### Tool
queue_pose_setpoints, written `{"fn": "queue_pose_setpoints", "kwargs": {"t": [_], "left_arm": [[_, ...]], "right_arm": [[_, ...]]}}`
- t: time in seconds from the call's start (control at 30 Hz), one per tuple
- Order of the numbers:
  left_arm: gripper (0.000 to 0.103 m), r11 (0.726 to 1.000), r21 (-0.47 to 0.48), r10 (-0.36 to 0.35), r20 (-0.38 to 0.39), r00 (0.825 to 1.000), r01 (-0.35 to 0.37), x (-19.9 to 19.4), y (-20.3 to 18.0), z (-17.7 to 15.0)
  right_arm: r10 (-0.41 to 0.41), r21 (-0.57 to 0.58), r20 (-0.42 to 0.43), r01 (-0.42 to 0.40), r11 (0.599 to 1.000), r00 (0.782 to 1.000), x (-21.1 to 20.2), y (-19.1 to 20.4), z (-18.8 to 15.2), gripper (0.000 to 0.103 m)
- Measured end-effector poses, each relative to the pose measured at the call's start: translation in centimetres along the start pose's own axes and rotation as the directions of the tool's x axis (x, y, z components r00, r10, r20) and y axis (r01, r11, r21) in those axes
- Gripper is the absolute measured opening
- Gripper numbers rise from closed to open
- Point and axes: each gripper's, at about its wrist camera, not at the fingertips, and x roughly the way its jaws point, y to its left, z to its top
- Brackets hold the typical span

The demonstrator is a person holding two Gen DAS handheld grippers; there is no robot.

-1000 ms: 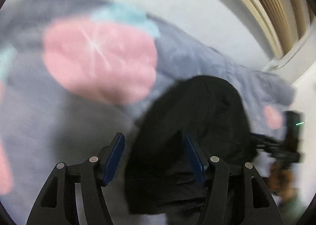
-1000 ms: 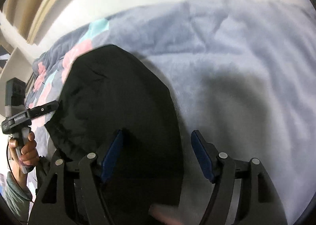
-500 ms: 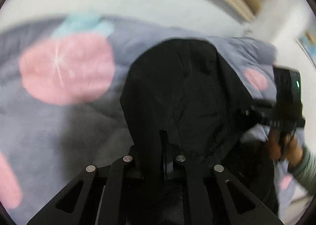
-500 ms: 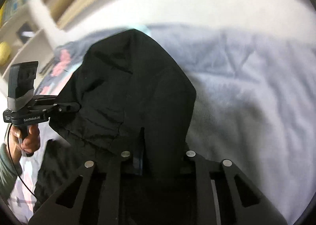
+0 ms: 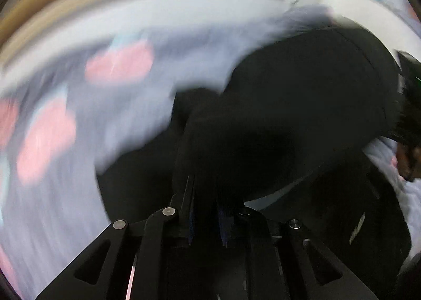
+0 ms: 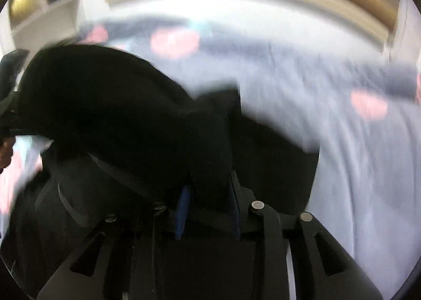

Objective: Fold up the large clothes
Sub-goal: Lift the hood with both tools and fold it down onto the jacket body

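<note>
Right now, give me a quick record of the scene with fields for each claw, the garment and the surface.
left claw: shut on black garment
right claw: shut on black garment
black garment: bunched and lifted between both claws
surface: grey blanket with pink spots
image quality: heavy motion blur, fine detail unreadable

Garment [image 5: 302, 94] black. Blanket [image 5: 136, 121] grey-lavender, pink blotches, teal touches. Left hand-held gripper [image 5: 206, 218] black, blue pads. Right hand-held gripper [image 6: 209, 210] same.
</note>
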Motion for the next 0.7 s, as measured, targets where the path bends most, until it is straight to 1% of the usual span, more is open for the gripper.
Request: {"fn": "queue_pose_setpoints", "kwargs": {"t": [0.03, 0.07, 0.1, 0.13, 0.17, 0.2, 0.23, 0.27, 0.3, 0.33, 0.37, 0.4, 0.43, 0.5, 0.53, 0.57, 0.6, 0.63, 0.7], "left_arm": [[0.014, 0.999, -0.036, 0.005, -0.04, 0.999, -0.006, 0.6, 0.5, -1.3], [0.013, 0.997, -0.064, 0.028, -0.084, 0.996, -0.033, 1.0, 1.0, -2.5], [0.013, 0.995, -0.078, 0.047, -0.105, 0.993, -0.056, 0.9, 1.2, -3.2], [0.013, 0.993, -0.102, 0.055, -0.111, 0.992, -0.066, 0.2, 1.5, -3.5], [0.013, 0.991, -0.118, 0.05, -0.103, 0.993, -0.062, -0.5, 1.6, -3.5], [0.013, 0.989, -0.135, 0.043, -0.071, 0.997, -0.053, -2.0, 1.6, -2.8], [0.013, 0.989, -0.142, 0.041, -0.045, 0.998, -0.047, -3.2, 1.4, -2.2], [0.013, 0.989, -0.144, 0.038, -0.023, 0.999, -0.041, -3.8, 1.4, -1.5], [0.013, 0.989, -0.143, 0.033, 0.01, 0.999, -0.031, -4.9, 1.0, -0.2], [0.017, 0.989, -0.143, 0.028, 0.038, 0.999, -0.023, -5.8, 0.5, 0.7], [0.018, 0.99, -0.143, 0.013, 0.074, 0.997, -0.003, -6.6, -0.1, 2.3], [0.019, 0.989, -0.143, -0.012, 0.108, 0.994, 0.028, -7.2, -0.6, 3.7], [0.022, 0.988, -0.146, -0.033, 0.129, 0.991, 0.051, -7.4, -1.1, 4.5], [0.025, 0.983, -0.152, -0.082, 0.15, 0.985, 0.105, -7.2, -2.8, 6.3], [0.025, 0.981, -0.146, -0.102, 0.147, 0.984, 0.124, -6.6, -3.3, 6.7], [0.025, 0.98, -0.14, -0.122, 0.126, 0.985, 0.139, -5.3, -4.0, 7.2], [0.025, 0.979, -0.146, -0.126, 0.101, 0.987, 0.14, -4.2, -4.5, 7.0], [0.025, 0.976, -0.161, -0.135, 0.068, 0.989, 0.144, -3.2, -4.7, 6.6], [0.025, 0.968, -0.197, -0.162, -0.005, 0.987, 0.158, -0.3, -5.5, 5.0]], "right_arm": [[0.019, 0.02, -0.04, -0.019, 1.0, 0.999, 0.3, -0.2, -0.7, 0.029], [0.04, 0.04, -0.076, -0.037, 0.999, 0.996, 0.4, -0.5, -1.3, 0.029], [0.052, 0.05, -0.097, -0.048, 0.998, 0.994, 0.3, -0.6, -1.5, 0.029], [0.05, 0.052, -0.106, -0.044, 0.998, 0.993, -0.2, -0.9, -1.3, 0.032], [0.045, 0.05, -0.104, -0.04, 0.998, 0.994, -0.8, -1.1, -1.0, 0.038], [0.04, 0.048, -0.095, -0.036, 0.998, 0.995, -1.3, -1.2, -0.5, 0.042], [0.037, 0.05, -0.072, -0.034, 0.998, 0.997, -2.2, -1.4, 0.2, 0.053], [0.045, 0.06, -0.047, -0.043, 0.997, 0.998, -3.1, -1.4, 1.2, 0.058], [0.058, 0.068, -0.028, -0.056, 0.996, 0.998, -4.0, -1.1, 2.2, 0.059], [0.077, 0.076, 0.001, -0.077, 0.994, 0.997, -4.8, -0.9, 3.6, 0.062], [0.086, 0.081, 0.017, -0.087, 0.993, 0.996, -5.1, -0.4, 4.6, 0.069], [0.098, 0.085, 0.034, -0.1, 0.991, 0.995, -5.2, 0.2, 5.8, 0.072], [0.11, 0.093, 0.044, -0.114, 0.989, 0.993, -5.0, 0.8, 6.7, 0.075], [0.135, 0.124, 0.034, -0.138, 0.983, 0.99, -3.9, 1.3, 7.8, 0.075], [0.158, 0.145, 0.022, -0.159, 0.976, 0.987, -3.0, 1.5, 8.1, 0.075], [0.189, 0.163, 0.01, -0.188, 0.968, 0.982, -1.8, 1.8, 8.2, 0.075], [0.205, 0.169, -0.008, -0.201, 0.965, 0.979, -0.8, 2.2, 8.2, 0.075], [0.208, 0.173, -0.039, -0.199, 0.965, 0.977, 0.5, 2.9, 7.7, 0.075], [0.202, 0.166, -0.088, -0.186, 0.968, 0.975, 2.5, 3.0, 5.7, 0.075]]}}
